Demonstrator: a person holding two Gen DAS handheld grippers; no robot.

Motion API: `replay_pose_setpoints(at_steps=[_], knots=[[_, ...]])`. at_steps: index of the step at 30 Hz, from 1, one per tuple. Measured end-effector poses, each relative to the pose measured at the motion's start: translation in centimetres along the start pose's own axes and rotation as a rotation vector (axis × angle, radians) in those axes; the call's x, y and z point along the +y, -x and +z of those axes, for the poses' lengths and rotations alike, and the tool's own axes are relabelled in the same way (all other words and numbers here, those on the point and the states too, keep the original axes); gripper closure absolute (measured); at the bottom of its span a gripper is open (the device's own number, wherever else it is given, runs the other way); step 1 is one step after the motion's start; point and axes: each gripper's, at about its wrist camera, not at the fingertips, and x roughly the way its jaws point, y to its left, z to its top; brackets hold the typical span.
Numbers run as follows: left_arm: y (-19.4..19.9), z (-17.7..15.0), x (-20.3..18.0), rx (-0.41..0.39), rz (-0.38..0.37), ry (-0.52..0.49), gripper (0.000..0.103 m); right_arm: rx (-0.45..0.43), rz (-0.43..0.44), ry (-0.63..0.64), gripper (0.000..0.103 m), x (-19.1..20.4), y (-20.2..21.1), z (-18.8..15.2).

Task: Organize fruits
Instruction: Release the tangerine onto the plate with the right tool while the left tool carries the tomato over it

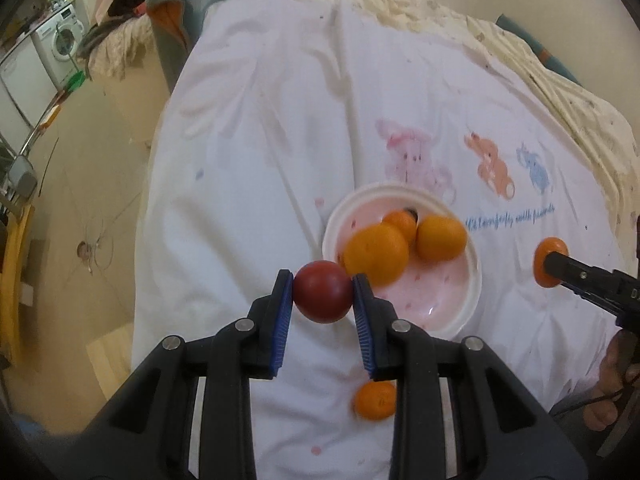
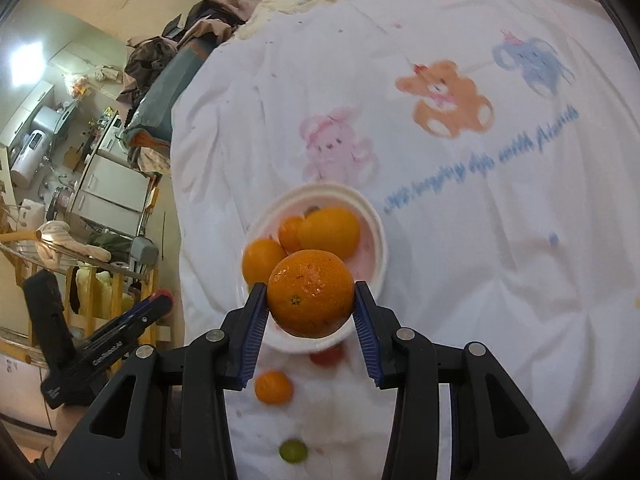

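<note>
My left gripper (image 1: 323, 292) is shut on a dark red round fruit (image 1: 323, 298), held just left of the white bowl (image 1: 460, 312). The bowl holds three orange fruits (image 1: 376, 254). My right gripper (image 2: 311, 300) is shut on a large orange (image 2: 310, 292), held above the near rim of the bowl (image 2: 372, 216). The right gripper and its orange also show in the left wrist view (image 1: 549, 262), to the right of the bowl. A small orange (image 1: 374, 400) lies on the sheet below the left gripper; it also shows in the right wrist view (image 2: 273, 387).
A red fruit (image 2: 327, 354) and a small green fruit (image 2: 293, 450) lie on the white printed sheet (image 2: 480, 260) near the bowl. The bed's left edge drops to the floor (image 1: 80, 200). Clothes and furniture stand beyond the bed.
</note>
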Motion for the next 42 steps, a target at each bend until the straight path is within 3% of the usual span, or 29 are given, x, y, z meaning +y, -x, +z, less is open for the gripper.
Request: replay_pose_setpoints(at_steps=[8, 12, 15, 17, 22, 32, 35, 38, 42], knots=[[-1.9, 3.4, -1.2, -0.006, 0.013, -0.036, 0.077, 0.023, -0.023, 0.043, 0.059, 0.7, -3.8, 2.4], [-4.1, 3.5, -1.4, 0.015, 0.0, -0.029, 0.077, 0.07, -0.011, 0.05, 0.059, 0.1, -5.7, 1.1], [-5.7, 2.7, -1.0, 0.043, 0.032, -0.003, 0.077, 0.138, -0.007, 0.046, 0.059, -0.4, -7.7, -0.5], [-6.2, 2.6, -1.1, 0.072, -0.018, 0.005, 0.077, 0.178, -0.001, 0.043, 0.059, -0.5, -8.9, -1.1], [-6.9, 2.5, -1.6, 0.097, -0.013, -0.008, 0.077, 0.241, -0.035, 0.069, 0.058, -0.5, -11.7, -1.6], [-7.2, 2.8, -1.7, 0.115, -0.025, -0.013, 0.077, 0.254, -0.021, 0.068, 0.056, -0.1, -11.6, -1.4], [-7.3, 2.9, -1.8, 0.116, -0.031, -0.007, 0.077, 0.2, 0.019, 0.05, 0.024, 0.0, -10.5, -1.1], [-7.6, 3.2, -1.9, 0.117, -0.032, -0.006, 0.077, 0.155, -0.027, 0.075, 0.023, 0.1, -9.2, -0.7], [-8.5, 4.1, -1.9, 0.126, -0.045, 0.012, 0.077, 0.129, -0.048, -0.03, 0.023, -2.5, -7.6, -0.1]])
